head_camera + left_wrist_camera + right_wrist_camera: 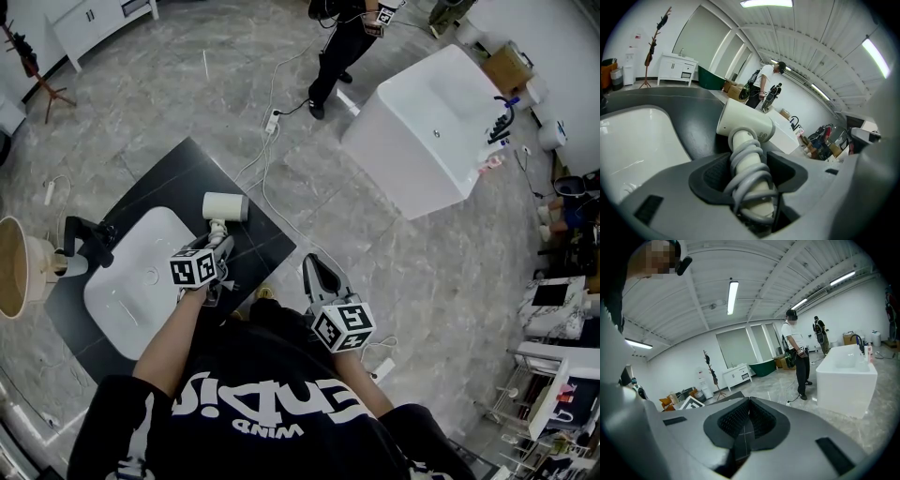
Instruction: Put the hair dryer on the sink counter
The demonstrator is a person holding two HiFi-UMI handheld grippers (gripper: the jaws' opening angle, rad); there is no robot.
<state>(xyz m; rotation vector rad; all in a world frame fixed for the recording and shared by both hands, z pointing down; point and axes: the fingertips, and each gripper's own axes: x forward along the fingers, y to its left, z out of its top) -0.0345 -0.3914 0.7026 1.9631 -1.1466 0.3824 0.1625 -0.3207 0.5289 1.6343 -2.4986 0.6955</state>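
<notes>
My left gripper (218, 246) is clamped on the handle of the dryer (225, 206), which has its grey cord (751, 165) wound around it. The dryer's head is over the dark counter (183, 183), just right of the basin (131, 291), but I can't tell whether it touches the surface. My right gripper (315, 266) has its jaws pressed together on nothing and hangs farther right of the basin, past the counter's edge and over the floor (422, 272).
</notes>
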